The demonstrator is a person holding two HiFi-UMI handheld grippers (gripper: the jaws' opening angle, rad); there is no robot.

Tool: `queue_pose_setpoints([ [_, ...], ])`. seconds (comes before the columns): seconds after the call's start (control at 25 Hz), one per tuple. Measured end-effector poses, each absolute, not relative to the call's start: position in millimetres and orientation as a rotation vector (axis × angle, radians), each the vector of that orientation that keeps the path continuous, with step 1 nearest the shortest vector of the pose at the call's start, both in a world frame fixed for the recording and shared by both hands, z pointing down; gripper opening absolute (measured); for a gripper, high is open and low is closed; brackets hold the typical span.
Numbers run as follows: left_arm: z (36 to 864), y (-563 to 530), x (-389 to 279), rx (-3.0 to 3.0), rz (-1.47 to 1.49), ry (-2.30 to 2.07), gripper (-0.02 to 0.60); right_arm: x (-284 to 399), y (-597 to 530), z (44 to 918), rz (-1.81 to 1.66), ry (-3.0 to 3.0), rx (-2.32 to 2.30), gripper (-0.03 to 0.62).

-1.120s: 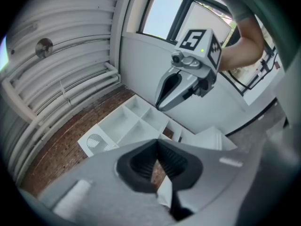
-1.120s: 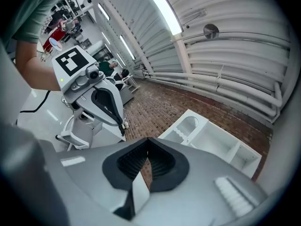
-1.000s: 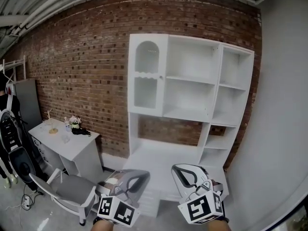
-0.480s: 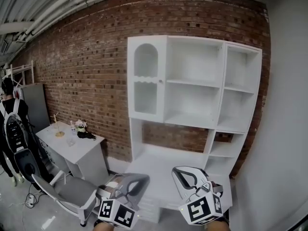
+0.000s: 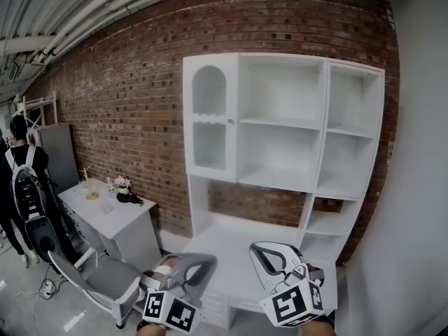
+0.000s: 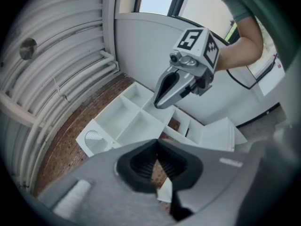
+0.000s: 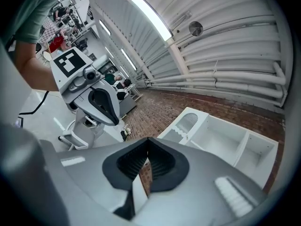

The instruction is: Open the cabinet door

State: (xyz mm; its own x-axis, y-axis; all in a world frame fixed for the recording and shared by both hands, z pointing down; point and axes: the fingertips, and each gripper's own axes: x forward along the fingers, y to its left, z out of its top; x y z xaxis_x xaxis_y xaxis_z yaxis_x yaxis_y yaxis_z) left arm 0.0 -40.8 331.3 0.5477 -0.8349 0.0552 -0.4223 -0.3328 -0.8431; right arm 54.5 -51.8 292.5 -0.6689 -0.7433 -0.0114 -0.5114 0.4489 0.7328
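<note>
- On the brick wall (image 5: 126,96), upper left of the white shelf unit (image 5: 280,152): arched cabinet door (image 5: 210,121), closed.
- Low in front, well apart from it: left gripper (image 5: 187,268) and right gripper (image 5: 274,261), fingers clenched on nothing.

Surfaces: white paint, raw brick, grey plastic.
Cabinet (image 5: 280,152) and cabinet door (image 5: 210,128) show smooth white paint with a low satin sheen. Brick wall (image 5: 126,117) is rough and matt, with pale mortar. Left gripper (image 6: 157,144) and right gripper (image 7: 148,141) shells are matt grey plastic; pads (image 6: 141,164) are black, ribbed, rubbery-looking. Ceiling pipes (image 7: 235,46) look smooth, painted white. Floor (image 5: 42,313) is grey, faintly glossy. Chair (image 5: 105,275) seat looks like grey cloth.
</note>
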Motion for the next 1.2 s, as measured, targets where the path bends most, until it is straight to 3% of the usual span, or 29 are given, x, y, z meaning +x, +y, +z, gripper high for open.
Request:
queue_pose_setpoints([
  [1.2,321.9,-134.2,-74.5,-1.981,-0.571,0.902,0.002,-12.4,-138.9,288.3,-0.998,-2.313,1.23,0.008],
])
